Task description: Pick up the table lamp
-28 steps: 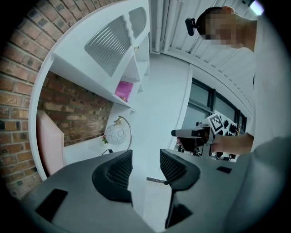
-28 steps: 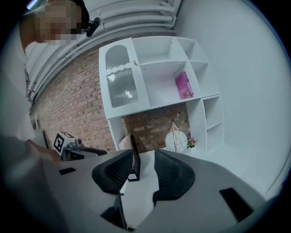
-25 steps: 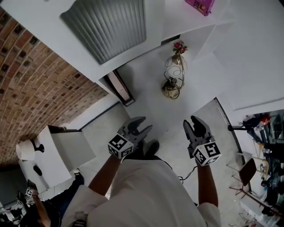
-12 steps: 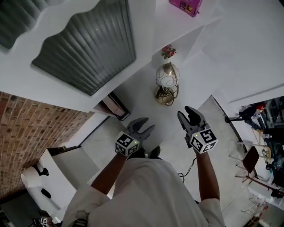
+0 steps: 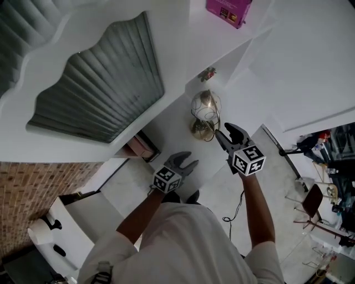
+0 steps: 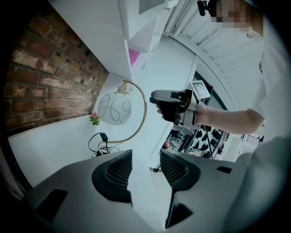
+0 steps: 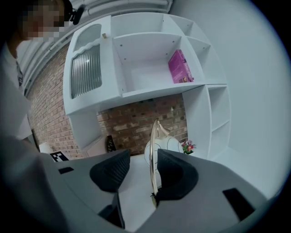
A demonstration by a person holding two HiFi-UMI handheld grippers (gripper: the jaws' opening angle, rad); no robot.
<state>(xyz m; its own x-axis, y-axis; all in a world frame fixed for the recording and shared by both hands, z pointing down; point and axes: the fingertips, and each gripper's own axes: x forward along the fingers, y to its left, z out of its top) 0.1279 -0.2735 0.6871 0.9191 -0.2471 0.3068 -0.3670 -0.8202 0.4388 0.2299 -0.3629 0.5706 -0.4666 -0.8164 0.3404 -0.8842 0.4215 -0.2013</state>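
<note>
The table lamp (image 5: 203, 113) has a white globe (image 6: 114, 108) hung from a curved brass arm (image 6: 143, 109), and stands on a white counter (image 5: 177, 119). My right gripper (image 5: 223, 135) is close beside the lamp's base, and its jaws are opening. In the right gripper view the brass arm (image 7: 152, 168) stands in the gap between the jaws, near the right-hand pad (image 7: 175, 173), with no pad pressing on it. My left gripper (image 5: 186, 163) hangs lower and further back, open with nothing between its pads (image 6: 120, 170). From there the right gripper (image 6: 166, 103) shows just right of the brass arm.
A small pot of flowers (image 5: 208, 73) stands behind the lamp. A black cable (image 6: 97, 142) coils at its base. Above are white shelves with a pink box (image 5: 227, 10) and a ribbed glass door (image 5: 105, 94). A brick wall (image 6: 50, 82) backs the counter.
Both grippers have moved toward the lamp. The right one has come up close beside its base and its jaws have widened. The left has followed but stays further back.
</note>
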